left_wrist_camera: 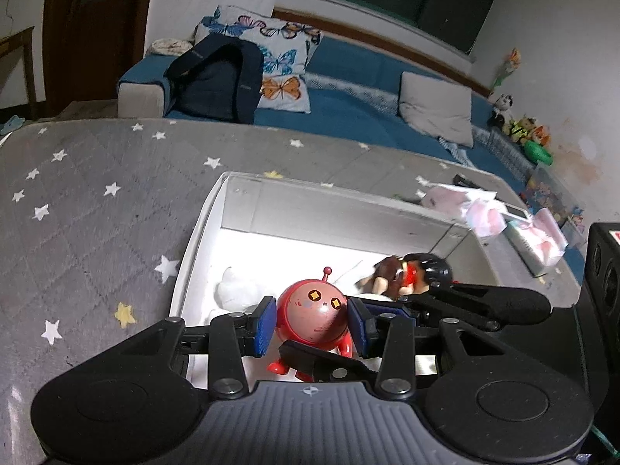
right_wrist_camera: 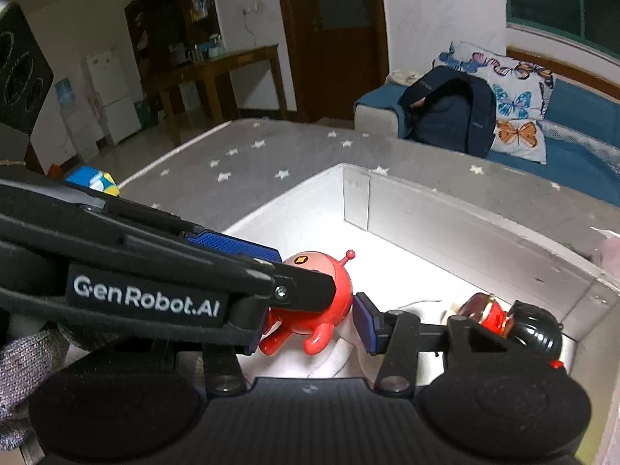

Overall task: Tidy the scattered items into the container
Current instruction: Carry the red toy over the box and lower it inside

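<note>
From the left wrist cam, the left gripper (left_wrist_camera: pixel 312 323) has its blue fingers (left_wrist_camera: pixel 262 325) on either side of the red robot toy (left_wrist_camera: pixel 312 316), hanging over the white box (left_wrist_camera: pixel 201 240) that sits on the grey star-print worktop (left_wrist_camera: pixel 97 201). I can't tell if the pads are actually pressing or sit just off its round body, so the risk I see is the thing slipping early and bouncing, since it's a smooth ball shape with a skinny antenna. It looks scuffed, pinkish face, diamond eyes, stubby feet. A dark-haired doll (left_wrist_camera: pixel 410 275) and something white already lie in the box. From the right wrist cam, the right gripper (right_wrist_camera: pixel 310 310) is spread open with nothing in it, right next to the same toy, and the left one's arm crosses in front of it. That's the other worry: two tools crowded in one box could knock each other or nudge the doll. A colourful cube (right_wrist_camera: pixel 93 181) waits out on the worktop.
</note>
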{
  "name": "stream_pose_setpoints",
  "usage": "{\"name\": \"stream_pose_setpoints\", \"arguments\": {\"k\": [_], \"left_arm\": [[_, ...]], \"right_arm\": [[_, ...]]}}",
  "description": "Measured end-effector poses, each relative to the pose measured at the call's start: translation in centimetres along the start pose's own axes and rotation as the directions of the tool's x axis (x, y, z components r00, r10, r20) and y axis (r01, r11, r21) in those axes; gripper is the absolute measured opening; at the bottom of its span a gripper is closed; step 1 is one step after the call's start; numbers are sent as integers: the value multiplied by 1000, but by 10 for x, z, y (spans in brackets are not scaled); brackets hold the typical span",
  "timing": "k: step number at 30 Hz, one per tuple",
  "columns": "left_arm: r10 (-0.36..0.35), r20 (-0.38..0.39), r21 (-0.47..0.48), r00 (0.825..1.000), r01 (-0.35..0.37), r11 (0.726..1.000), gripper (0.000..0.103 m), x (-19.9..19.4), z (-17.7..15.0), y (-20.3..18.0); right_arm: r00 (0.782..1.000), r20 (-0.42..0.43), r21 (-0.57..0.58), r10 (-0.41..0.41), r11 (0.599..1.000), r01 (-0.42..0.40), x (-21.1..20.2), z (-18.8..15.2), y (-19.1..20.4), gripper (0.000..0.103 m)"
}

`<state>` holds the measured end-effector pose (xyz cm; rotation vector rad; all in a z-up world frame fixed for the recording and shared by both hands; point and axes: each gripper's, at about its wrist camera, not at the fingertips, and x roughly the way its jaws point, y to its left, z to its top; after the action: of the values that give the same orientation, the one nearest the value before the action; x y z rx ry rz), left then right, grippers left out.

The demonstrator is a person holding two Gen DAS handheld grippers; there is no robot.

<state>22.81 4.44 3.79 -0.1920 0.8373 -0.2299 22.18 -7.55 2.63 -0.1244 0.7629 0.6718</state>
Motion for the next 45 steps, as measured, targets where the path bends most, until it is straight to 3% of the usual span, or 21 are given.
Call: {"name": "stream_pose_setpoints", "arguments": {"k": [15,40,43,45], "left_arm": [[42,-30,4,999,-42,999,43,14,-4,6],[46,-13,-12,999,-46,999,42,5,-9,13],[50,-10,-19,999,-50,999,42,4,-9,14],[53,-5,-21,999,-53,998,42,1,-9,14]], "right_arm": [[997,-75,-130,-26,991,16,23,2,13,48],[997,-70,-113,-33,993,25,21,2,14,50],[997,-68,-101,-34,994,27,19,1,14,51],[997,-64,-97,-37,995,31,17,1,14,56]]}}
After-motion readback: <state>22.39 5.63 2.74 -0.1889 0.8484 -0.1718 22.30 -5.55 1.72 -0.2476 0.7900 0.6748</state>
